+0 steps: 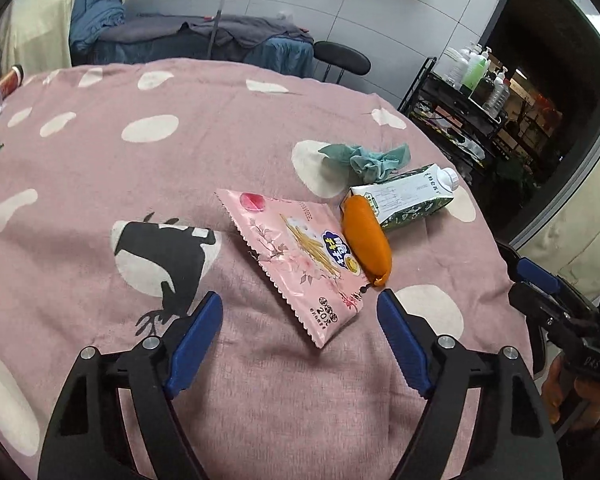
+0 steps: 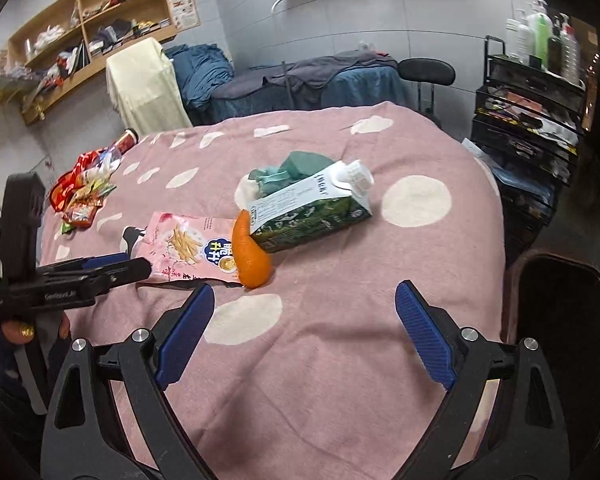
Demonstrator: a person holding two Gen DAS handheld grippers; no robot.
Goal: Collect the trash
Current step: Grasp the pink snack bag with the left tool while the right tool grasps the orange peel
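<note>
On the pink spotted tablecloth (image 1: 140,168) lie a pink snack bag (image 1: 300,256) (image 2: 184,246), an orange peel-like piece (image 1: 366,240) (image 2: 252,256), a green and white carton (image 1: 408,196) (image 2: 312,212) on its side, and a crumpled teal wad (image 1: 368,158) (image 2: 284,172). My left gripper (image 1: 300,299) is open. The bag's near corner shows between its blue pads (image 1: 196,340), which do not touch it. My right gripper (image 2: 306,290) is open and empty, short of the orange piece and the carton. Each gripper also shows at the edge of the other's view.
A heap of red and green wrappers (image 2: 80,196) and a red-capped jar (image 2: 126,140) sit at the table's far left. A black trolley (image 2: 528,120) with bottles and a stool (image 2: 426,72) stand on the right. A dark container (image 2: 560,320) is beside the table's right edge.
</note>
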